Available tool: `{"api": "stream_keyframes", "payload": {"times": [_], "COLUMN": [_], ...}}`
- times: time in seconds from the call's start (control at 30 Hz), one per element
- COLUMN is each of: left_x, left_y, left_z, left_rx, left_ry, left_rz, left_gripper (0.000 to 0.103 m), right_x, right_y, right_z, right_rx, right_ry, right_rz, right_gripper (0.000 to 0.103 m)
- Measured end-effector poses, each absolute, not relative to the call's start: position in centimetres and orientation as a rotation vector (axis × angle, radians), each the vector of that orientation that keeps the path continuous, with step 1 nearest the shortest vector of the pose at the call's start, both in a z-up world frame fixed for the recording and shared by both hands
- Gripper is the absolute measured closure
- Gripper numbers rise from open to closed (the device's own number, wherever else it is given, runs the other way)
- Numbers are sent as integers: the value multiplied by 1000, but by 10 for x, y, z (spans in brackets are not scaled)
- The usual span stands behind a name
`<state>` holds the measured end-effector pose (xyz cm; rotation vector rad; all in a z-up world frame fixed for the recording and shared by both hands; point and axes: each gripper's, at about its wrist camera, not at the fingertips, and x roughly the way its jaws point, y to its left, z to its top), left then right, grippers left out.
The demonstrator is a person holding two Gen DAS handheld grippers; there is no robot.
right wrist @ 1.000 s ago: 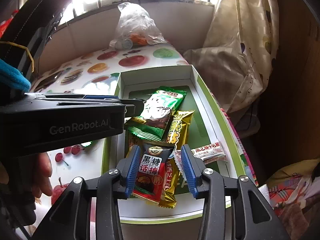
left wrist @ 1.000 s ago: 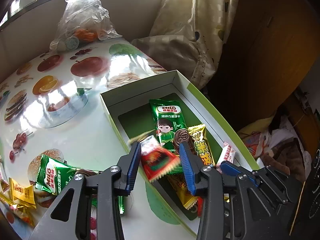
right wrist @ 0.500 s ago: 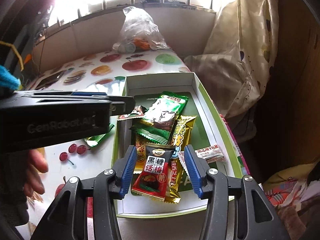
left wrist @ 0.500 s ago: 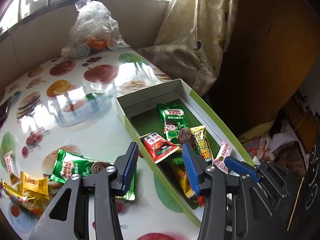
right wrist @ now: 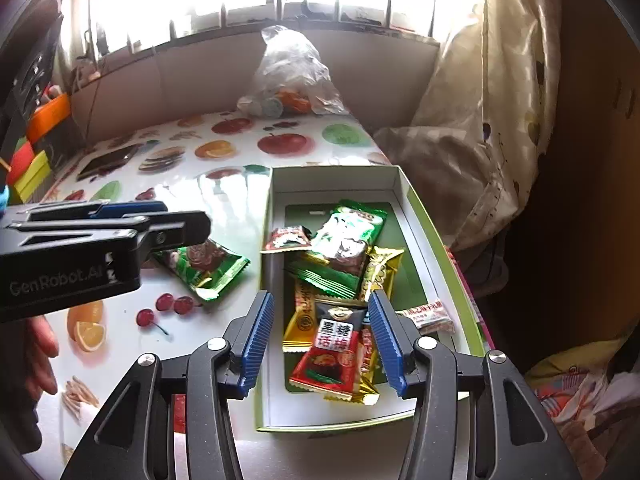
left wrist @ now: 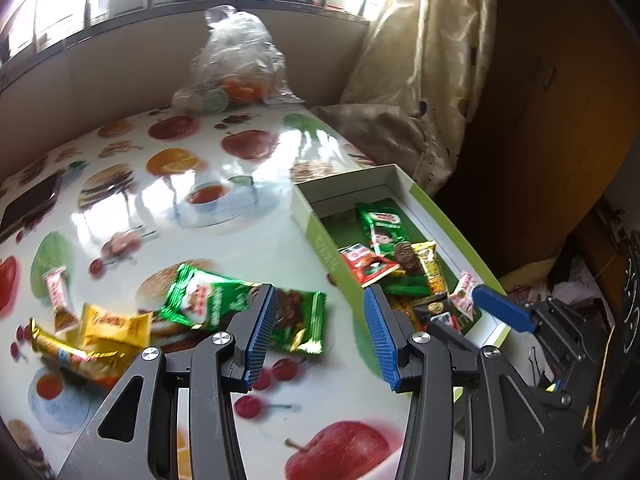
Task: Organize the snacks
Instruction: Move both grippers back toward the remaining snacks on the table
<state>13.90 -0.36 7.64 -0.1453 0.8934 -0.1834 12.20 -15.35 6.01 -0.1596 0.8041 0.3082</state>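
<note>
Left gripper (left wrist: 318, 334) spread, empty, over the green snack packet (left wrist: 244, 312) lying flat on the bench (left wrist: 248, 208) beside the box (left wrist: 320, 236). Light, crinkly, slippery foil — likely best pinched at a crimped end. Right gripper (right wrist: 320, 344) spread too — nothing pinched.

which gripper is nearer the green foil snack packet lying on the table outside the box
Left. The left gripper hovers right at the green foil snack packet; the right gripper hangs over the box.
</note>
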Motion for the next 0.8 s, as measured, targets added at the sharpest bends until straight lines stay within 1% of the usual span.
{"api": "stream_keyframes", "payload": {"times": [0.8], "left_x": [77], "left_y": [94], "left_z": [70], "left_rx": [-214], "left_ry": [863], "left_rz": [38], "left_gripper": [56], "right_x": [109], "right_y": [-87], "right_z": [65], "right_rx": [-256], "right_ry": [779], "right_rz": [410], "right_gripper": [54]}}
